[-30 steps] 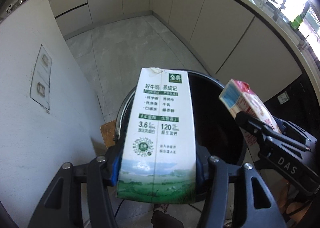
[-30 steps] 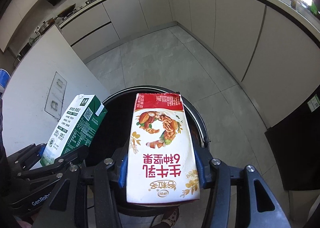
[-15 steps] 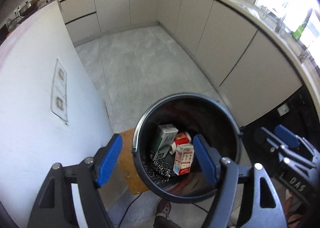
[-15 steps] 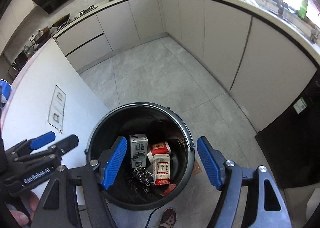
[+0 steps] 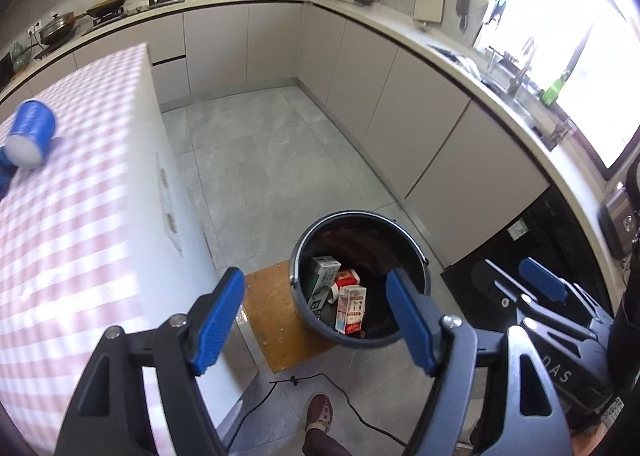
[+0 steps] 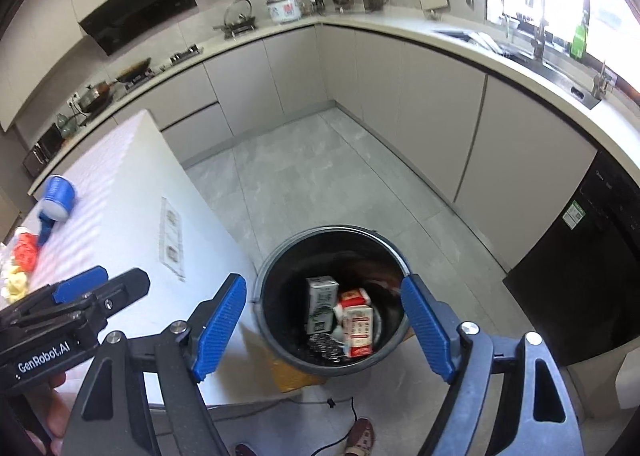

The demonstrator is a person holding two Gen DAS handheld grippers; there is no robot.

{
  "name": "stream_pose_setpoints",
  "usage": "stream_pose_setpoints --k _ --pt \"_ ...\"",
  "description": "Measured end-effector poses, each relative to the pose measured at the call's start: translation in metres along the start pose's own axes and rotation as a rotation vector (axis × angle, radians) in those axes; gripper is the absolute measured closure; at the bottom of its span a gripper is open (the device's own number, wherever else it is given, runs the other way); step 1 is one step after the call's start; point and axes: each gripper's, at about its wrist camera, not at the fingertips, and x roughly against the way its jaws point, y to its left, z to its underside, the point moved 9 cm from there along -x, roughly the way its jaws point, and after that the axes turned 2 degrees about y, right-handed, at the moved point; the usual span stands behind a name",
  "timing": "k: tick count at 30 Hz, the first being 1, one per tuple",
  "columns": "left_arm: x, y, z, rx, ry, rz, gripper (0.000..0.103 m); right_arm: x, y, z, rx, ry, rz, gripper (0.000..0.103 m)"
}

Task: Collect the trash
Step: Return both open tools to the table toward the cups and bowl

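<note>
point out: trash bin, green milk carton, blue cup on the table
trash bin [image 6: 267,288]: right wrist view, left rim.
green milk carton [image 6: 321,302]: right wrist view, front face, inside the bin.
blue cup [image 5: 33,127]: left wrist view, its side; lying on the checked table.

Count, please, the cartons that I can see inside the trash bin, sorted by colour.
Green and white carton: 1
Red and white cartons: 2
Total: 3 cartons in the trash bin. A dark round thing also lies there, not counted.
</note>
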Motion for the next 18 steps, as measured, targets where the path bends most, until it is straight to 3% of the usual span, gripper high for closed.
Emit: stream_pose_setpoints --k 6,18 --pt "0.044 0.040 0.016 0.019 -0.034 -0.019 0.028 0.038 0.060 0.004 0.015 -0.050 -0.050 0.018" --pt "0.116 0.175 0.043 0.128 -0.127 -0.148 0.026 0.069 0.212 0.022 0.108 -0.104 -0.168 0.015"
